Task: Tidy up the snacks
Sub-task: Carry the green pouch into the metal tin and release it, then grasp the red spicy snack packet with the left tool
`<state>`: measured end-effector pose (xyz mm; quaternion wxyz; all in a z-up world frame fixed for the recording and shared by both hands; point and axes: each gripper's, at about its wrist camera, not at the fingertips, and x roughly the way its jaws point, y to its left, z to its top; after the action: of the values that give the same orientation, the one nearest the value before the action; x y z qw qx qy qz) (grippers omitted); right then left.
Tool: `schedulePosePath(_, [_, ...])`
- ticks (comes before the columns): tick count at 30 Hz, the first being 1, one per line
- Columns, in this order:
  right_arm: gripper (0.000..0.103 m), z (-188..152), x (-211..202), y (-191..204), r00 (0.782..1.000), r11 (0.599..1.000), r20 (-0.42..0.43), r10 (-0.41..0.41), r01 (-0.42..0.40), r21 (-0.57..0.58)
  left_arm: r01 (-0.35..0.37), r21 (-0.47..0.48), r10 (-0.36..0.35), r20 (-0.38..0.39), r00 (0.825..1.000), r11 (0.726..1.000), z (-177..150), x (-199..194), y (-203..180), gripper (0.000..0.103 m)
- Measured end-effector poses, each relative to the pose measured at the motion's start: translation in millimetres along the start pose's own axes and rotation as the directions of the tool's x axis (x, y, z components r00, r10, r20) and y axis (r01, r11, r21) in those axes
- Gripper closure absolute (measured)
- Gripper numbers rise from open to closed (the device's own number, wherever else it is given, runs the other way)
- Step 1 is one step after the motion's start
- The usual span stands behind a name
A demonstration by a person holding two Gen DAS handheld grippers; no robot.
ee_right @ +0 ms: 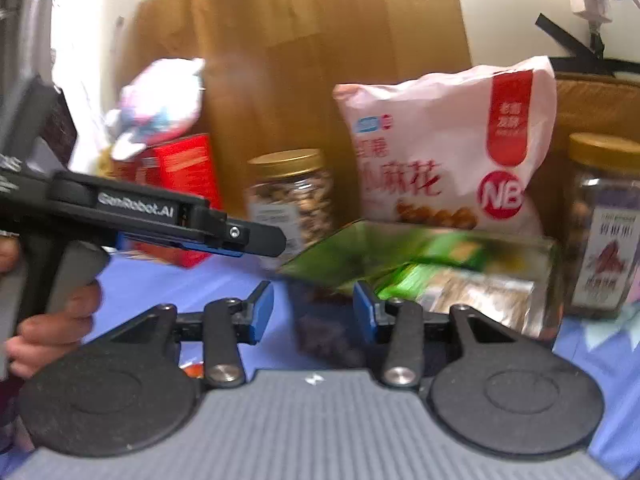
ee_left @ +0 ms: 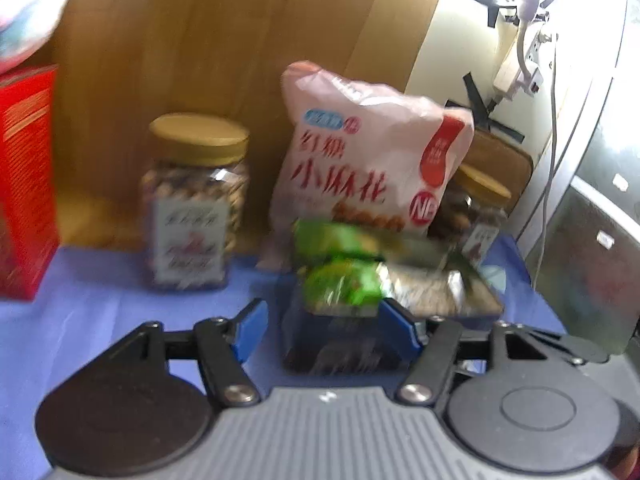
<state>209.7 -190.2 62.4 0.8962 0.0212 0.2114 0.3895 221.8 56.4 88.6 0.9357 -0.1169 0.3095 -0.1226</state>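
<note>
A clear box on the blue cloth holds green snack packets. A pink snack bag leans behind it. A gold-lidded nut jar stands left of the bag, a second jar right of it. My left gripper is open and empty just before the box. My right gripper is open and empty at the box's near corner. The left gripper also shows side-on in the right wrist view, its jaws together.
A red carton stands at the left with a pink-white bag on top. A wooden panel backs the table. Cables and a power strip hang on the wall at right.
</note>
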Motion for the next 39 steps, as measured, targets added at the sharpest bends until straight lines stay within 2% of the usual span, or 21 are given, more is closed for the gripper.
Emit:
schedulePosePath(1, [0.056,-6.2,-2.4,4.2,0.999,1.000,-0.027,0.025,-0.025,0.013,-0.014,0.001,0.014,-0.008,1.000,1.000,-6.6,-2.9,4.8,0.021])
schedulePosePath(4, [0.056,-26.5,-4.4,17.0,0.983,0.989,-0.127,0.132,-0.122,0.086,-0.060,-0.028,0.058,-0.071,0.996,0.998,-27.7,-3.8,26.3,0.024])
schedulePosePath(6, [0.056,-40.6,-6.8,25.5,0.963,0.974,-0.188,0.195,-0.168,0.150,-0.035,-0.089,0.023,-0.136,0.990,0.995,-38.5,0.3,41.8,0.024])
schedulePosePath(9, [0.056,-57.9,-11.1,32.9,0.948,0.965,-0.240,0.207,-0.158,0.208,0.014,-0.158,-0.046,-0.199,0.979,0.987,-51.7,6.5,57.4,0.024])
schedulePosePath(11, [0.056,-66.4,-12.5,33.5,0.950,0.968,-0.256,0.177,-0.121,0.221,0.037,-0.169,-0.068,-0.182,0.981,0.985,-57.1,2.8,55.9,0.025])
schedulePosePath(13, [0.056,-69.7,-15.2,30.0,0.956,0.958,-0.229,0.183,-0.121,0.258,0.091,-0.202,-0.134,-0.206,0.969,0.975,-61.9,0.3,50.8,0.052])
schedulePosePath(14, [0.056,-69.5,-15.1,27.9,0.957,0.954,-0.224,0.184,-0.119,0.276,0.110,-0.217,-0.157,-0.212,0.964,0.970,-65.9,-0.9,48.1,0.056])
schedulePosePath(16, [0.056,-71.7,-15.7,26.6,0.959,0.946,-0.212,0.188,-0.118,0.302,0.115,-0.204,-0.160,-0.218,0.963,0.972,-76.9,-5.9,38.3,0.081])
schedulePosePath(17, [0.056,-72.6,-16.8,25.5,0.960,0.942,-0.206,0.188,-0.117,0.316,0.109,-0.198,-0.152,-0.217,0.964,0.974,-83.0,-9.7,34.0,0.084])
schedulePosePath(24, [0.059,-81.3,-34.1,32.4,0.960,0.938,-0.211,0.183,-0.106,0.330,0.145,-0.289,-0.206,-0.194,0.959,0.946,-119.6,-42.0,31.5,0.091])
schedulePosePath(25, [0.067,-83.7,-36.9,35.1,0.959,0.940,-0.217,0.183,-0.106,0.325,0.143,-0.291,-0.204,-0.191,0.960,0.946,-125.3,-49.9,30.8,0.091])
schedulePosePath(27, [0.073,-87.7,-45.8,40.3,0.955,0.940,-0.222,0.196,-0.118,0.320,0.149,-0.302,-0.211,-0.184,0.960,0.942,-133.2,-62.7,31.5,0.091])
schedulePosePath(33, [0.072,-100.6,-67.0,56.6,0.939,0.926,-0.233,0.254,-0.166,0.340,0.143,-0.315,-0.209,-0.186,0.960,0.938,-155.8,-93.6,30.8,0.091])
schedulePosePath(36, [0.072,-103.3,-74.8,57.1,0.949,0.932,-0.223,0.222,-0.140,0.336,0.135,-0.297,-0.195,-0.186,0.963,0.945,-161.8,-104.4,28.2,0.091])
schedulePosePath(39, [0.071,-101.2,-69.8,50.2,0.950,0.916,-0.216,0.225,-0.131,0.379,0.131,-0.292,-0.193,-0.196,0.961,0.947,-160.6,-105.6,29.3,0.090])
